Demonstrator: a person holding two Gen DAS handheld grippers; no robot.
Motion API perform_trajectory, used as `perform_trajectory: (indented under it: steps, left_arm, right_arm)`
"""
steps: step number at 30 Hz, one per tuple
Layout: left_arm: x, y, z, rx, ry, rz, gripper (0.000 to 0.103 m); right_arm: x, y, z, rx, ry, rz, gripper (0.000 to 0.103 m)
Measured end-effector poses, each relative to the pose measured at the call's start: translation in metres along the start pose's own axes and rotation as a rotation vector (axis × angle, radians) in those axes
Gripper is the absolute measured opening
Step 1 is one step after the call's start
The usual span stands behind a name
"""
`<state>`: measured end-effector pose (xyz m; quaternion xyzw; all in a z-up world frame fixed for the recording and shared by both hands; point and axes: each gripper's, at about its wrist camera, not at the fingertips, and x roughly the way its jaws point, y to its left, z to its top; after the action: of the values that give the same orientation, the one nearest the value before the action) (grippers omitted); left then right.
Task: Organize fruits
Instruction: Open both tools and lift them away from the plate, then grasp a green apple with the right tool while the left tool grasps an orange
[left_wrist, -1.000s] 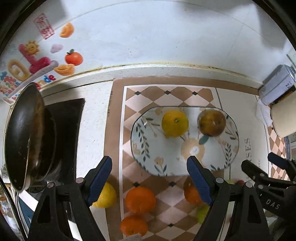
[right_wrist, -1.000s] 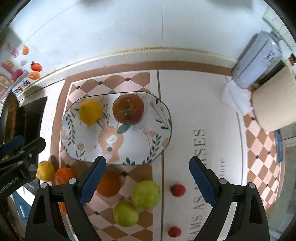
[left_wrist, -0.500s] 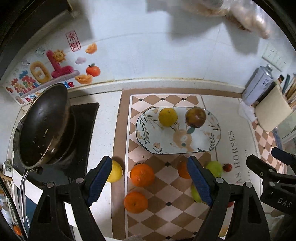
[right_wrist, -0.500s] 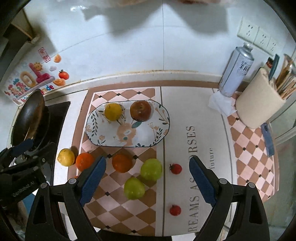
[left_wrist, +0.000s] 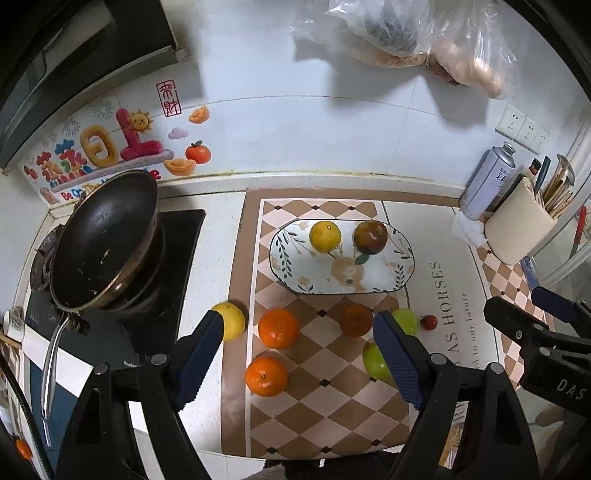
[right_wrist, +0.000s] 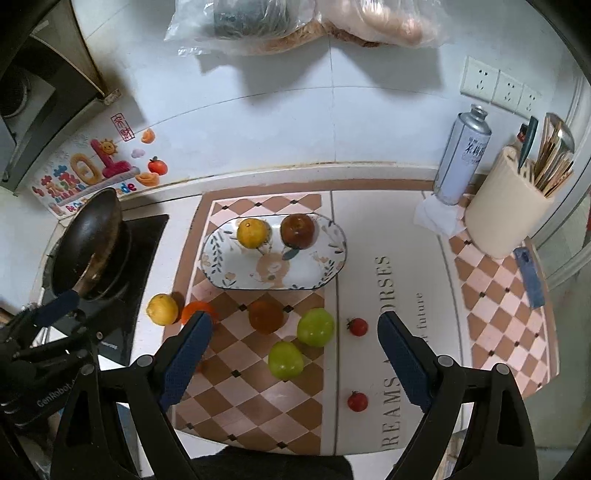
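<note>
Both tongs stood apart and held nothing: left tongs (left_wrist: 297, 354) hovered above the loose fruit, right tongs (right_wrist: 295, 350) likewise. The oval floral-print ceramic plate (right_wrist: 229, 273) sat on the checkered brown-and-cream mat (right_wrist: 255, 398) on the bench, carrying a yellow citrus (right_wrist: 252, 232) and a dark red-brown apple (right_wrist: 297, 231) side by side at its far edge, nearly touching. Not yet plated, on the mat near the plate's front rim: two bright oranges (left_wrist: 278, 328), a darker orange (right_wrist: 265, 315), two green apples (right_wrist: 316, 327), two small red cherry tomatoes (right_wrist: 357, 326); a yellow lemon-like fruit (right_wrist: 162, 309) lay just off the mat beside the black stove (right_wrist: 144, 251). Judgement: citrus and apples are firm, moderately heavy, round, so likely to roll; best taken across the widest middle, pads on opposite sides. Smooth apple skin might slip. The tomatoes are light, soft and easily crushed, needing a gentle close. Plate is fragile; set fruit down, don't drop.
</note>
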<state>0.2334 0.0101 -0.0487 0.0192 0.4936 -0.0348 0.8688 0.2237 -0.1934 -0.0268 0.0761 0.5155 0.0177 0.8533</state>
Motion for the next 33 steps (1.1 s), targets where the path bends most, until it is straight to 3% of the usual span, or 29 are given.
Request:
perform_trajectory:
  steps: [3, 4, 5, 11, 16, 24, 28, 30, 33]
  left_arm:
    - [0.007, 0.005, -0.003, -0.024, 0.019, -0.001, 0.083]
    - [0.011, 0.007, -0.004, -0.027, 0.031, -0.003, 0.089]
    - [0.017, 0.010, -0.005, -0.028, 0.046, 0.002, 0.101]
    - [0.068, 0.034, -0.025, -0.071, 0.179, 0.058, 0.103]
    - [0.121, 0.053, -0.049, -0.117, 0.336, 0.075, 0.103]
    - [0.186, 0.062, -0.068, -0.147, 0.491, 0.096, 0.102]
    - [0.207, 0.061, -0.076, -0.153, 0.539, 0.094, 0.102]
    - [0.216, 0.059, -0.081, -0.143, 0.562, 0.094, 0.097]
    - [0.224, 0.055, -0.089, -0.127, 0.595, 0.077, 0.081]
  right_arm:
    - [0.015, -0.003, -0.002, 0.010, 0.039, 0.011, 0.093]
    - [0.022, -0.005, -0.003, 0.014, 0.056, 0.017, 0.093]
    - [0.037, -0.008, -0.006, 0.024, 0.097, 0.025, 0.093]
    - [0.126, -0.024, -0.034, 0.103, 0.322, 0.097, 0.093]
    - [0.195, -0.029, -0.062, 0.154, 0.464, 0.135, 0.093]
    - [0.242, -0.027, -0.078, 0.162, 0.545, 0.133, 0.093]
    - [0.250, -0.023, -0.077, 0.150, 0.554, 0.130, 0.088]
    - [0.254, -0.020, -0.071, 0.152, 0.560, 0.135, 0.083]
    - [0.258, -0.017, -0.068, 0.142, 0.565, 0.133, 0.080]
